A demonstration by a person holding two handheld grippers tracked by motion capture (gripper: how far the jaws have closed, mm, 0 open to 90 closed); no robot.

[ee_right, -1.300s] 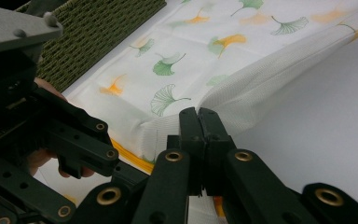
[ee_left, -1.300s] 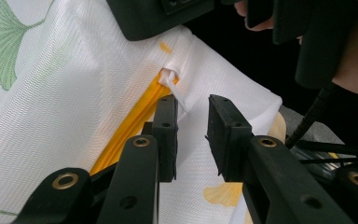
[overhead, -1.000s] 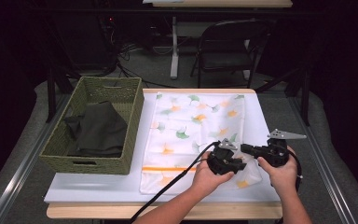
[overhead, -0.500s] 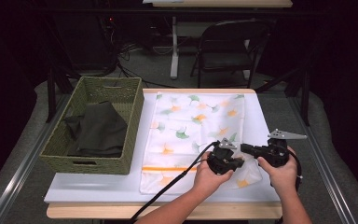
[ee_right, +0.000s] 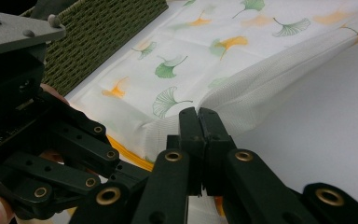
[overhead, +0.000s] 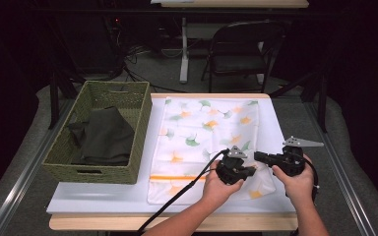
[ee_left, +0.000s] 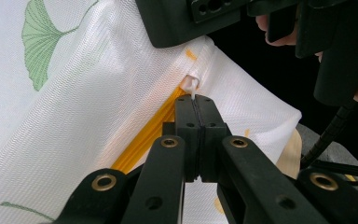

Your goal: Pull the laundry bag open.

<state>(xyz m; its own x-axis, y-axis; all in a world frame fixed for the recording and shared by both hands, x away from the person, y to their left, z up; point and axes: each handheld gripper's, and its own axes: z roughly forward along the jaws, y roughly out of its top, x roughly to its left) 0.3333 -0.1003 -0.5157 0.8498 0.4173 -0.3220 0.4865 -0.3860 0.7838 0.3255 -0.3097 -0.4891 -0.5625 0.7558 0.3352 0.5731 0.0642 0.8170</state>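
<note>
A white mesh bag (overhead: 206, 128) printed with green and orange leaves lies flat on the table, with a yellow zipper (overhead: 177, 177) across its near end. At the bag's near right corner my left gripper (overhead: 250, 172) is shut, and a small white zipper pull (ee_left: 191, 85) is pinched at its tips (ee_left: 195, 99) where the yellow zipper (ee_left: 144, 140) ends. My right gripper (overhead: 257, 156) faces it from the right, shut on a raised fold of the bag's mesh edge (ee_right: 242, 98) at its tips (ee_right: 199, 112). The two grippers sit almost touching.
A woven green basket (overhead: 140, 105) holding a dark cloth (overhead: 106, 137) stands left of the bag. The white tabletop (overhead: 98, 196) runs along the near edge. A folding chair (overhead: 241, 49) and cables stand on the floor beyond the table.
</note>
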